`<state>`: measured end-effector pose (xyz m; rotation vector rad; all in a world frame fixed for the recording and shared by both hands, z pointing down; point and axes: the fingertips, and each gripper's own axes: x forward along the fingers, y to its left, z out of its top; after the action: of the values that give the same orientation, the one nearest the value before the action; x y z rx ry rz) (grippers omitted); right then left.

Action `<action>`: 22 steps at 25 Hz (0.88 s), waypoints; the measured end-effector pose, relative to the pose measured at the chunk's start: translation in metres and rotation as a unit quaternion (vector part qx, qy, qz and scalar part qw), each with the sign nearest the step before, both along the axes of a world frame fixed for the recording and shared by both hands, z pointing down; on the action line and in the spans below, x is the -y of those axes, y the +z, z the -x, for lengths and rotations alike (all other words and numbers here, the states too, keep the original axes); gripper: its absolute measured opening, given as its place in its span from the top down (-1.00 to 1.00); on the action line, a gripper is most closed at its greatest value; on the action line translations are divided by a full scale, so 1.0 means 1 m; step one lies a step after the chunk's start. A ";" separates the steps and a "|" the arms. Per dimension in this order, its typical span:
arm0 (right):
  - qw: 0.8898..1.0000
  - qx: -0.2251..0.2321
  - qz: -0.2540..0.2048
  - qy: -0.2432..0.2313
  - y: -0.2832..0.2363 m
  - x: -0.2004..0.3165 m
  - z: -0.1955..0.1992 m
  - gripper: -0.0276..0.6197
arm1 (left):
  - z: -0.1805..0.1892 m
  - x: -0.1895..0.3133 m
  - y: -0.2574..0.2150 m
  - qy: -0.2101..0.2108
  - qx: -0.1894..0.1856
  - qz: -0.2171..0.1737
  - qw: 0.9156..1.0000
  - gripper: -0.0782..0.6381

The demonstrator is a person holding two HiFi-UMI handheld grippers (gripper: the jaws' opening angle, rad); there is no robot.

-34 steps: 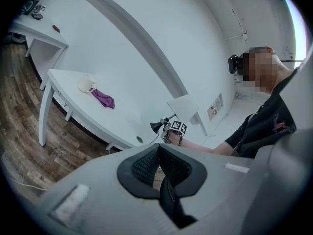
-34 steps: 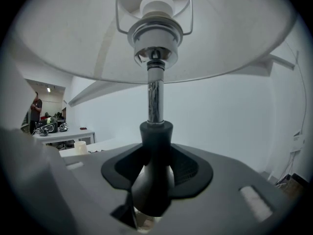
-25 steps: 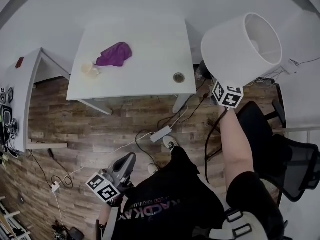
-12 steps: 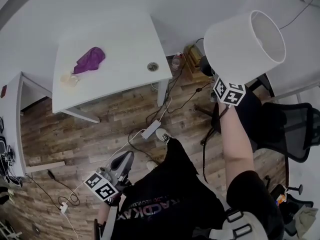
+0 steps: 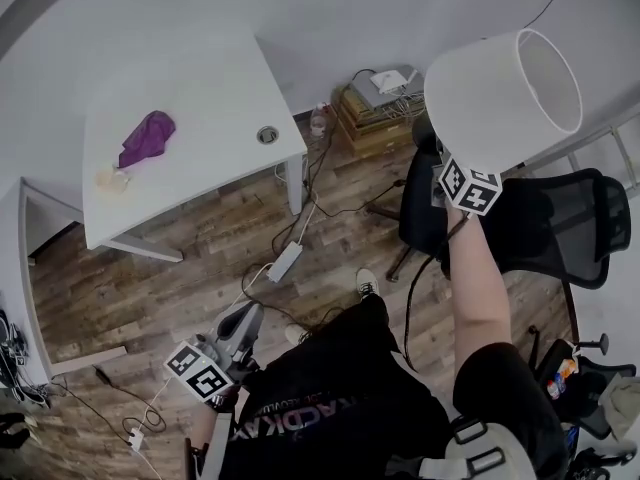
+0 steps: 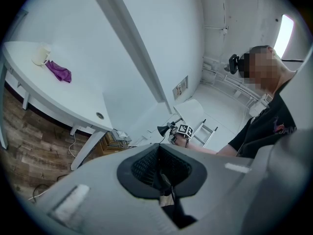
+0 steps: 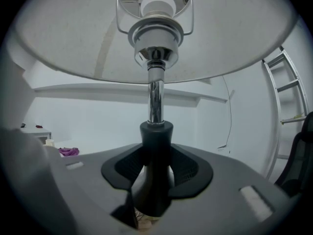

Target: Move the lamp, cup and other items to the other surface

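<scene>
Lamp (image 7: 155, 97) is up in the air, its dark neck pinched by the right gripper (image 7: 156, 158). Left gripper (image 6: 162, 169) is closed, empty.

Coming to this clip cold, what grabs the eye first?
The big white lamp, gripped by its dark neck in the right hand-held gripper, raised at the head view's upper right. Next, the purple cloth and cup on the white table at upper left. The left hand-held gripper hangs low, shut and empty.

The lamp (image 7: 155, 94) has a glossy chrome stem and matt white shade; the floor (image 5: 180, 268) is grained wood, the desk (image 5: 190, 88) smooth white.
</scene>
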<state>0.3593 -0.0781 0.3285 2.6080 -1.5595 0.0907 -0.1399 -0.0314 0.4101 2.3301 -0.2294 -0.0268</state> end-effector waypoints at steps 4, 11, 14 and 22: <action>1.000 0.001 -0.002 0.022 -0.003 -0.024 -0.035 0.43 | -0.034 -0.001 -0.004 0.021 0.000 -0.005 1.000 0.77; 0.999 0.012 0.000 0.048 0.005 -0.071 -0.109 0.43 | -0.120 -0.019 -0.006 0.070 0.010 -0.005 0.997 0.77; 0.998 0.019 0.003 0.062 0.013 -0.092 -0.143 0.43 | -0.153 -0.024 -0.007 0.081 0.013 -0.003 0.997 0.77; 0.993 0.040 0.005 0.106 0.039 -0.153 -0.223 0.43 | -0.228 -0.048 0.000 0.117 0.032 0.005 0.993 0.77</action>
<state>0.5822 0.0747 0.3675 2.7859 -1.2932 0.2228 0.0884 0.0161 0.4097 2.3365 0.0125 0.1656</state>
